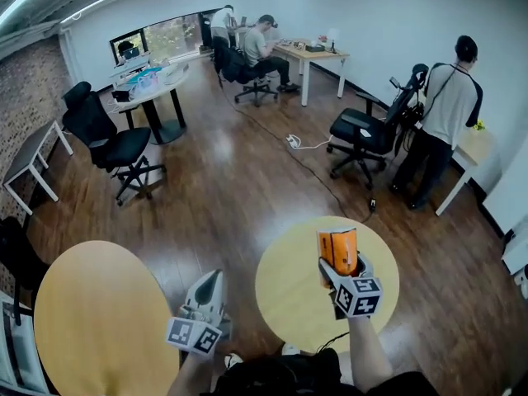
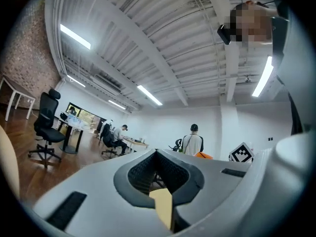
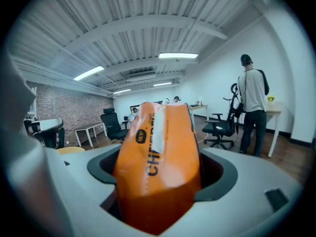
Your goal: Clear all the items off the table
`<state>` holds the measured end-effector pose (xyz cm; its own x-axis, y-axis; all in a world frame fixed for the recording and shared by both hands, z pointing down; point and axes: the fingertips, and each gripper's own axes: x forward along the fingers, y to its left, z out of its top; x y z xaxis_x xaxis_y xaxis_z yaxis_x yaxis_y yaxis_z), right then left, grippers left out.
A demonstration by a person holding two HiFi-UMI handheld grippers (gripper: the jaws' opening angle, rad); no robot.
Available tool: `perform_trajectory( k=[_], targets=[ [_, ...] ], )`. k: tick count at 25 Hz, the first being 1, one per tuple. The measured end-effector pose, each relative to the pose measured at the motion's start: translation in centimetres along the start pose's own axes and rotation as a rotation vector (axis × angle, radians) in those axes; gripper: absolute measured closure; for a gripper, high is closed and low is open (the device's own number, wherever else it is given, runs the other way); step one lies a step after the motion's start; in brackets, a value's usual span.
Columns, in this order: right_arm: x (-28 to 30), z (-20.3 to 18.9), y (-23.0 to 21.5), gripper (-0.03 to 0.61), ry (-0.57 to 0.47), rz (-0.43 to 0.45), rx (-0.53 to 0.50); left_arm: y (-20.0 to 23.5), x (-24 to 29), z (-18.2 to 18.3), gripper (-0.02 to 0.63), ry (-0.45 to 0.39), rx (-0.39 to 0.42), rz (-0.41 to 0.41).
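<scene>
An orange snack bag (image 1: 338,251) stands upright in my right gripper (image 1: 341,264), held above the small round wooden table (image 1: 289,291). In the right gripper view the orange bag (image 3: 158,162) fills the space between the jaws, which are shut on it and stand wide. My left gripper (image 1: 208,289) hangs over the floor between the two round tables, pointing forward and up. Its jaws are shut with nothing between them (image 2: 157,168). No other item shows on the small table's top.
A larger round wooden table (image 1: 99,320) lies at the lower left. Black office chairs (image 1: 115,147) (image 1: 367,134) stand on the wood floor farther off. A person (image 1: 450,110) stands by a desk at the right. Others sit at a far desk (image 1: 309,56).
</scene>
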<state>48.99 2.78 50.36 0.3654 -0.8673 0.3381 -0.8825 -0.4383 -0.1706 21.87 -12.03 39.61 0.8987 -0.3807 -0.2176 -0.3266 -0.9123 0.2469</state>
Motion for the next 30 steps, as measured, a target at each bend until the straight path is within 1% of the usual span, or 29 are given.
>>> perform_trajectory(
  k=[4, 8, 11, 14, 18, 21, 26, 30],
  targets=[
    [-3.5, -2.9, -7.1, 0.149, 0.003, -0.162, 0.082, -2.7, 3.6, -2.8, 0.612, 0.071, -0.006, -0.119],
    [-9.5, -5.2, -13.6, 0.149, 0.015, -0.349, 0.146, -5.2, 6.8, -5.6, 0.612, 0.118, -0.039, -0.22],
    [-12.9, -6.3, -16.3, 0.149, 0.021, -0.458, 0.185, -7.0, 9.4, -7.2, 0.612, 0.135, -0.067, -0.304],
    [-15.2, -7.1, -17.4, 0.149, 0.021, -0.526, 0.203, -8.6, 11.4, -8.4, 0.612, 0.148, -0.08, -0.374],
    [-16.8, -8.0, -17.7, 0.149, 0.038, -0.568, 0.221, -10.3, 12.9, -9.7, 0.612, 0.182, -0.091, -0.426],
    [-16.3, -9.2, -17.8, 0.149, 0.075, -0.568, 0.231, -10.6, 13.6, -11.1, 0.612, 0.219, -0.092, -0.437],
    [-13.9, -13.4, -17.1, 0.149, 0.191, -0.55, 0.248, -8.8, 13.3, -14.2, 0.612, 0.316, -0.097, -0.407],
    [-11.6, -16.5, -17.4, 0.149, 0.277, -0.524, 0.246, -8.3, 13.6, -16.7, 0.612, 0.371, -0.101, -0.384]
  ],
)
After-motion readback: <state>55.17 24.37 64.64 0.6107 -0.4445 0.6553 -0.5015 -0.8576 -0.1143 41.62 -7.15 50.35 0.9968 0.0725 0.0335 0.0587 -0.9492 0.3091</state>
